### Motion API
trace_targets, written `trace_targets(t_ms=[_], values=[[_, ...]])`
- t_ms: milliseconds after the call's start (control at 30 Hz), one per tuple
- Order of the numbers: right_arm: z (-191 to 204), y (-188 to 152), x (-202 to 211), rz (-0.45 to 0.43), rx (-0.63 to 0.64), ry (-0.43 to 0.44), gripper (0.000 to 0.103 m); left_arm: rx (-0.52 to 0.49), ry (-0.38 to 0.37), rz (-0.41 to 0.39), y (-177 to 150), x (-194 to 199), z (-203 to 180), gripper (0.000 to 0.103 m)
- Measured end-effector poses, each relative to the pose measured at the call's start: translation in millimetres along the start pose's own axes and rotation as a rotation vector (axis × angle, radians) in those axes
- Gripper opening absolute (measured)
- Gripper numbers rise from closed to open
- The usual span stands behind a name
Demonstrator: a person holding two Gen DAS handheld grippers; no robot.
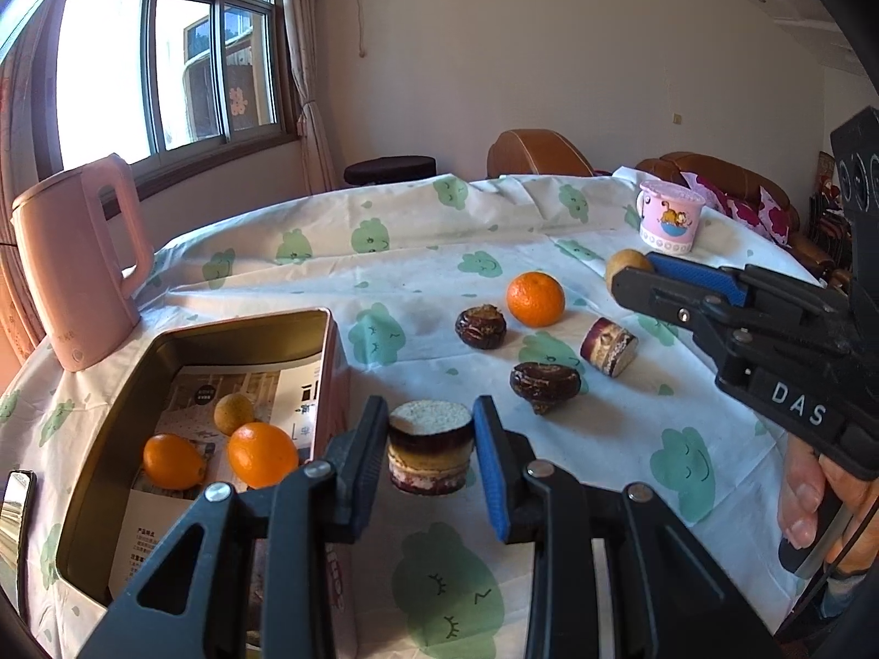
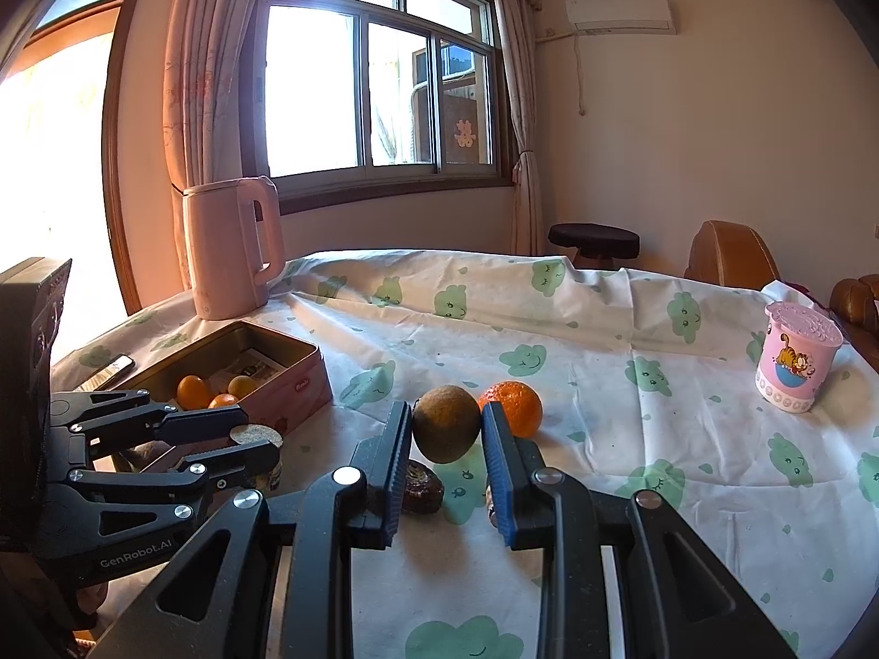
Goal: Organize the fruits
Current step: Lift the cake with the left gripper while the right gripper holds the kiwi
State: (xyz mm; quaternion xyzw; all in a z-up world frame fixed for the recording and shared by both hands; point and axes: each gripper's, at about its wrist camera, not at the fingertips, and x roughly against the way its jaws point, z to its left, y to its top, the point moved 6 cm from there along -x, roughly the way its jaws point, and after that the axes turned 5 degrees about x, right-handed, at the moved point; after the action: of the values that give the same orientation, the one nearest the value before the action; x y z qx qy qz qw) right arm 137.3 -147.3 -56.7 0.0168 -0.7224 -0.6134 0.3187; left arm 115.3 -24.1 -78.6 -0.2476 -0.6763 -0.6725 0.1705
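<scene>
My left gripper [image 1: 431, 447] is shut on a round layered cake [image 1: 430, 447], held just right of the pink tin [image 1: 332, 340]. The tin holds two orange kumquats [image 1: 262, 453] and a small yellow fruit [image 1: 233, 413]. My right gripper [image 2: 446, 428] is shut on a brown kiwi [image 2: 445, 424], raised above the table; it shows at the right of the left wrist view [image 1: 637, 274]. An orange [image 1: 535, 299] lies on the cloth, also in the right wrist view [image 2: 513, 406]. Two dark brown pastries [image 1: 480, 326] [image 1: 544, 384] and a cake slice [image 1: 608, 347] lie near it.
A pink kettle [image 1: 77, 263] stands behind the tin at the table's left edge. A pink cartoon cup [image 1: 669, 217] stands at the far right. A phone [image 1: 16, 505] lies left of the tin. Sofas and a stool stand beyond the table.
</scene>
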Motion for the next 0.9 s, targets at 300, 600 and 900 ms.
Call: trace_targets(t_ms=[300,600,900], values=[[2,2,6,-0.029,0.009,0.001,0.028,0.031,0.010,-0.106,10,13,-4,0.033],[4,3,12,-0.061,0.019,0.001,0.028,0.038,0.014,-0.170,14,22,-11,0.033],[6,6,21,-0.103,0.030,-0.001,0.028,0.065,0.019,-0.214,16,31,-8,0.033]])
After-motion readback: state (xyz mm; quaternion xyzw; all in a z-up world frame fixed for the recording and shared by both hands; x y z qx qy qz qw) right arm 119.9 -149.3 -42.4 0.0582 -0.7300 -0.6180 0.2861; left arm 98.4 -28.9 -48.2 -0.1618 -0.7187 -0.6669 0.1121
